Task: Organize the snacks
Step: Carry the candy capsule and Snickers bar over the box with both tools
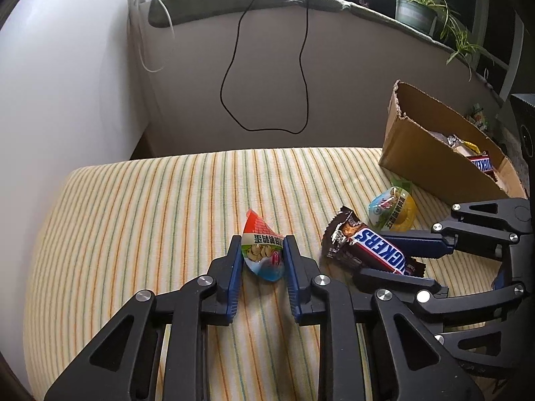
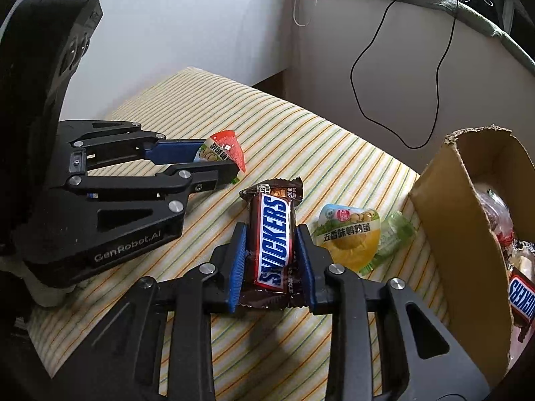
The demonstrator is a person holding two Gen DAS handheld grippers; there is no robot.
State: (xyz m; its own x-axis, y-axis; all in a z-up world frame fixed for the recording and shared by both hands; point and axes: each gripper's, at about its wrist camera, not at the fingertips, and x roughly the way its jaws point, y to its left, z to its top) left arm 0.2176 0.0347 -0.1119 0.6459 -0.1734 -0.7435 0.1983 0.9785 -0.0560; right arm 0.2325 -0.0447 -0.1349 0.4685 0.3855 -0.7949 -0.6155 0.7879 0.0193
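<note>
Left gripper (image 1: 262, 250): pinching red-topped quail egg pack (image 1: 262, 247) on striped cloth (image 1: 150, 207).
Right gripper (image 2: 272, 254): clamped on Snickers bar (image 2: 274, 240).
Yellow quail egg pack (image 2: 349, 234): beside cardboard box (image 2: 461, 234).

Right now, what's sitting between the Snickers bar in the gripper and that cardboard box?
A yellow quail-egg packet lies on the striped cloth between the Snickers bar and the cardboard box. The right wrist view shows it best.

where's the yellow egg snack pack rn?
On the striped cloth, the yellow egg pack lies loose between the Snickers bar in the right claw and the cardboard box.
</note>
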